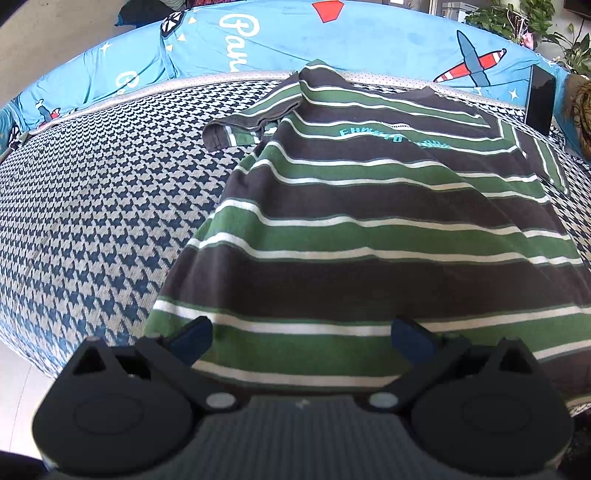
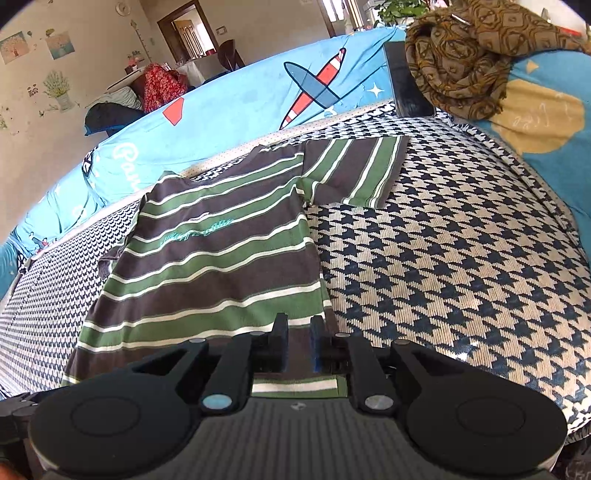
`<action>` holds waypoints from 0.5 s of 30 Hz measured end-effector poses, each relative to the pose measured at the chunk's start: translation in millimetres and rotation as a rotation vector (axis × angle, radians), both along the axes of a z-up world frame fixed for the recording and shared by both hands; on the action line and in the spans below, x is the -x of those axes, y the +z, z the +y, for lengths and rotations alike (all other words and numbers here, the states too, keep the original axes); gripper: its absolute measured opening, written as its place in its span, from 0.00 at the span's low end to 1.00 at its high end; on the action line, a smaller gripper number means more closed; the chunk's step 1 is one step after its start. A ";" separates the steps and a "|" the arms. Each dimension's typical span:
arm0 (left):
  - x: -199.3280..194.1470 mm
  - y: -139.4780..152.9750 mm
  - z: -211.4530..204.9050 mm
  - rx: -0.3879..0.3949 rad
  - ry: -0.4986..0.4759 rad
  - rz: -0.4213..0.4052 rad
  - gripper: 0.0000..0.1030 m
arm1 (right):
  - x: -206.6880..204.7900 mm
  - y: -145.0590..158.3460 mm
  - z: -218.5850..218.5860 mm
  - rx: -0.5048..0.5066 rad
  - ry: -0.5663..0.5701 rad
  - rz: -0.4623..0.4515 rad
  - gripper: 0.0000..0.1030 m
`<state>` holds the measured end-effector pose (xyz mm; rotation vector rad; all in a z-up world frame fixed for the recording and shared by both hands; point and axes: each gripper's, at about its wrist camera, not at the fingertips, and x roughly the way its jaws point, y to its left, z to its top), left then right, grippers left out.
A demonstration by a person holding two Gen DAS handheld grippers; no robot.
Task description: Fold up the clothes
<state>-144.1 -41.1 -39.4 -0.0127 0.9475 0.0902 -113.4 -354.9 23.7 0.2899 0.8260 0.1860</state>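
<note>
A T-shirt point(image 1: 369, 229) striped green, brown and white lies face up on the houndstooth cover point(image 1: 92, 206), collar toward the far side. Its left sleeve is crumpled and its right sleeve point(image 2: 354, 170) lies spread flat. My left gripper point(image 1: 301, 336) hovers open over the hem near the shirt's left bottom corner, with the blue pads point(image 1: 192, 338) wide apart. In the right wrist view my right gripper point(image 2: 299, 332) is at the bottom right corner of the T-shirt point(image 2: 207, 251), jaws narrowed onto a fold of the brown hem stripe.
A blue blanket with aeroplane prints point(image 2: 258, 99) runs along the back. A dark flat slab point(image 2: 406, 85) leans there beside a heap of brown patterned cloth point(image 2: 461, 55). Potted plants point(image 1: 517, 18) stand behind. Pale floor point(image 1: 18, 369) shows at the near left edge.
</note>
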 end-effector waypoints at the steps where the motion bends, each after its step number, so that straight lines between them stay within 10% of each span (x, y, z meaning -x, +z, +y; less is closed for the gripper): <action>1: -5.1 1.2 0.9 -0.005 -0.002 0.001 1.00 | -5.8 -0.6 -3.2 -0.022 -0.010 0.009 0.13; 15: -76.8 8.4 16.6 -0.023 0.008 0.031 1.00 | -68.2 -8.3 -8.5 -0.179 -0.098 0.012 0.20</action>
